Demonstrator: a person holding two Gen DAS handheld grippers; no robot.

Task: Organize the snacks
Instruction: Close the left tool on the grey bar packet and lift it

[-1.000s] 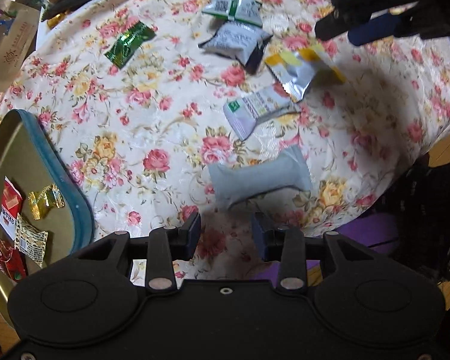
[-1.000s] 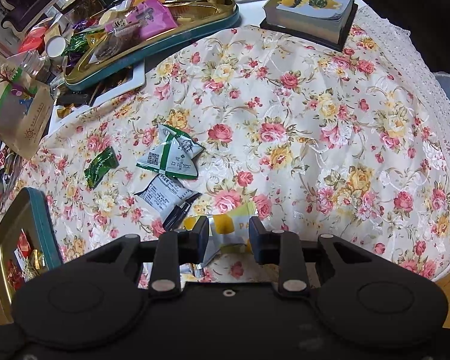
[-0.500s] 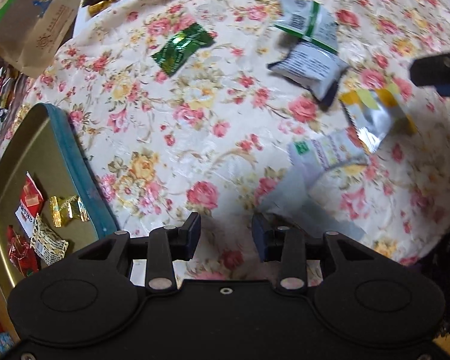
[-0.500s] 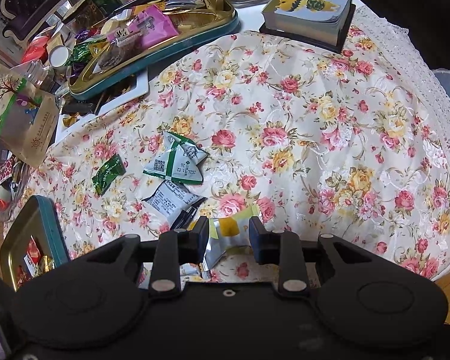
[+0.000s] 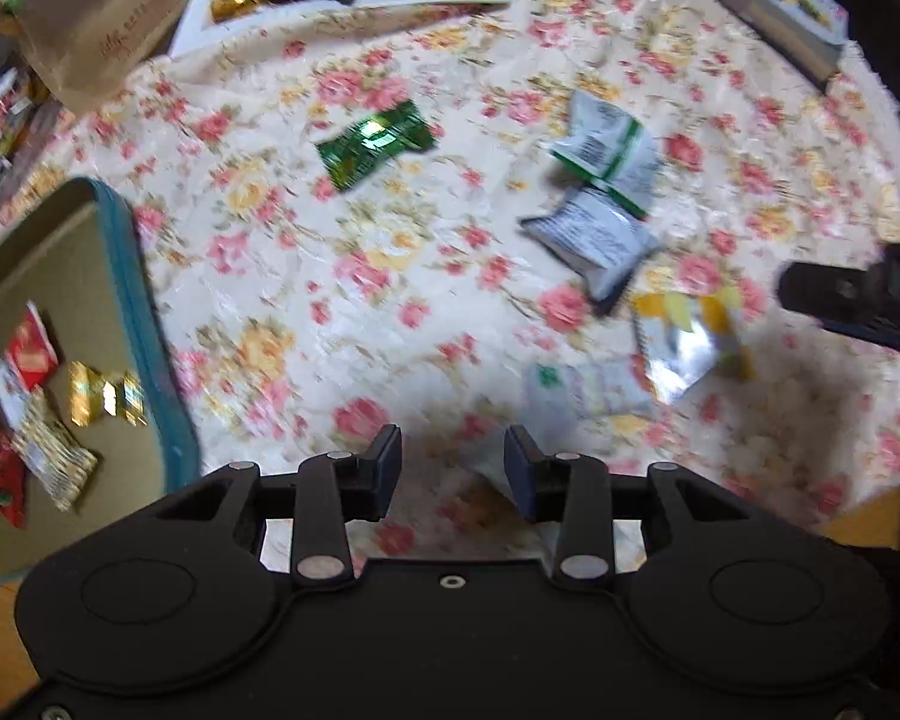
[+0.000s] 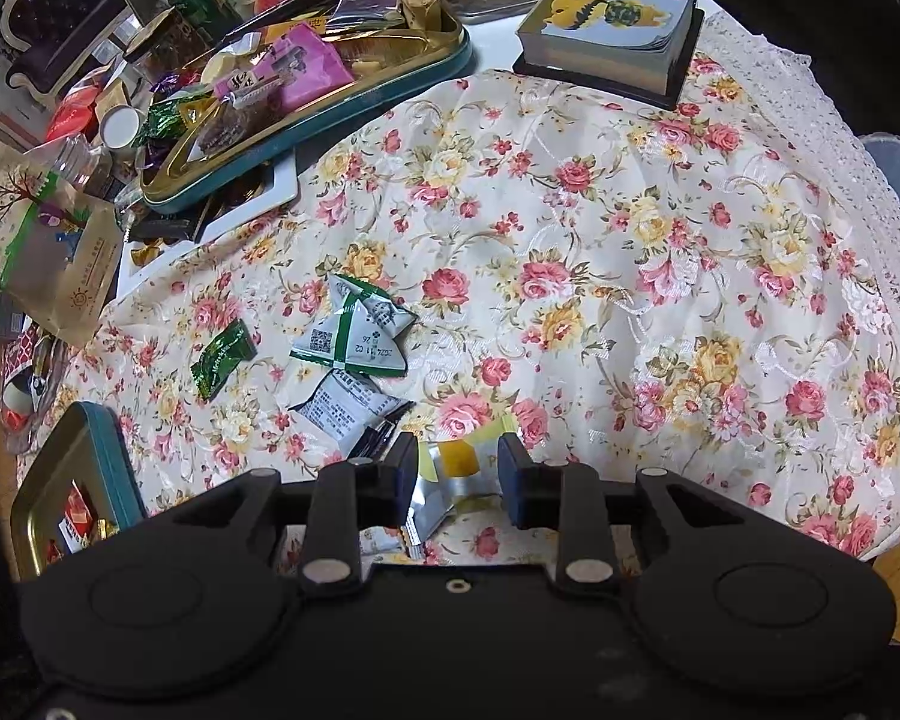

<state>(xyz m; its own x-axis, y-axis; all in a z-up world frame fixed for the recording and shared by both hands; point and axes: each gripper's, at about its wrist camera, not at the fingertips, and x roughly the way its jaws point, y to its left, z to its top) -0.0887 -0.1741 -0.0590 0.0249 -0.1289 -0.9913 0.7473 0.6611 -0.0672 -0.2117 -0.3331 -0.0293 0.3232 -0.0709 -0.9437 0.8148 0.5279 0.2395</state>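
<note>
Loose snack packets lie on the floral cloth: a green foil one (image 5: 373, 144) (image 6: 222, 358), a white-green one (image 5: 607, 151) (image 6: 354, 327), a grey-white one (image 5: 591, 238) (image 6: 345, 411), a yellow-silver one (image 5: 687, 333) (image 6: 450, 480) and a pale one (image 5: 588, 387). A gold tin with a teal rim (image 5: 150, 324) (image 6: 111, 456) holds several sweets at left. My left gripper (image 5: 453, 462) is open and empty above the cloth. My right gripper (image 6: 457, 471) is open with the yellow-silver packet between its jaws, not gripped.
A larger teal-rimmed tray (image 6: 342, 114) heaped with snacks, a brown paper bag (image 6: 48, 240) (image 5: 102, 18) and clutter stand at the back left. A thick booklet (image 6: 615, 36) (image 5: 786, 6) lies at the back. The cloth's edge drops off at right and front.
My left gripper has swung left and forward over the cloth; the pale grey packet has slid under its right finger. My right gripper has edged forward, staying over the yellow-silver packet.
</note>
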